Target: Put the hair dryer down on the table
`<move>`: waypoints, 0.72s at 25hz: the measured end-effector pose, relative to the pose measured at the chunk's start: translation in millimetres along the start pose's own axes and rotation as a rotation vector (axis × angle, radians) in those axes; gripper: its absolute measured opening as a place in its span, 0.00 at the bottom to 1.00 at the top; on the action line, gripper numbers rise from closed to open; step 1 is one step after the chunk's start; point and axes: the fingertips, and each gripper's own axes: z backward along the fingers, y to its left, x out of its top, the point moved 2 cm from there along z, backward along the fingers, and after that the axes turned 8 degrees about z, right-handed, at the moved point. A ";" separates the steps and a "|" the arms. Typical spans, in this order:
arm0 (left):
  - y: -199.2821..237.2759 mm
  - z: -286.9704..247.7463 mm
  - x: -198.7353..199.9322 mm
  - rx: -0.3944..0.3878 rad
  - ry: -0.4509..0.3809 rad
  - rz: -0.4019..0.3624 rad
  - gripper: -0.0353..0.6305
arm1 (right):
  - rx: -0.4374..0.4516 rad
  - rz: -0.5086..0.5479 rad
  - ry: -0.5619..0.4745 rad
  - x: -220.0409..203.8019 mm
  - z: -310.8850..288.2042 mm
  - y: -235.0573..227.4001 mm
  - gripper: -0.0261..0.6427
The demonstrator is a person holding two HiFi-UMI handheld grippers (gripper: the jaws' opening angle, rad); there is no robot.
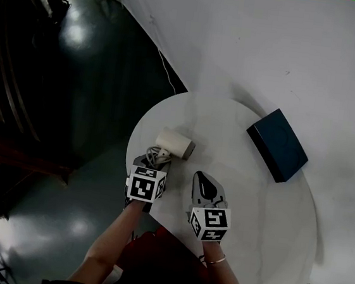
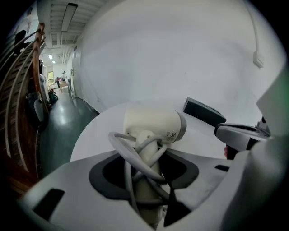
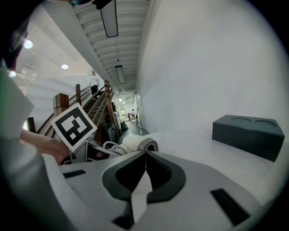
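A cream hair dryer with a grey nozzle ring lies with its barrel over the left part of the round white table. My left gripper is shut on its handle, which has the grey cord wound round it. In the left gripper view the handle runs between the jaws and the barrel points right. Whether the barrel touches the table I cannot tell. My right gripper hovers just right of it, shut with nothing in it, its jaws meeting. The dryer shows just beyond them.
A dark blue box with two round recesses lies at the table's far right. A white wall stands behind the table. The table's left edge drops to a dark glossy floor. A wooden stair rail is at far left.
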 end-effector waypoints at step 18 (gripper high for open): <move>4.6 3.6 -4.8 -0.042 0.001 0.063 0.50 | -0.014 0.015 -0.004 2.1 13.7 17.6 0.06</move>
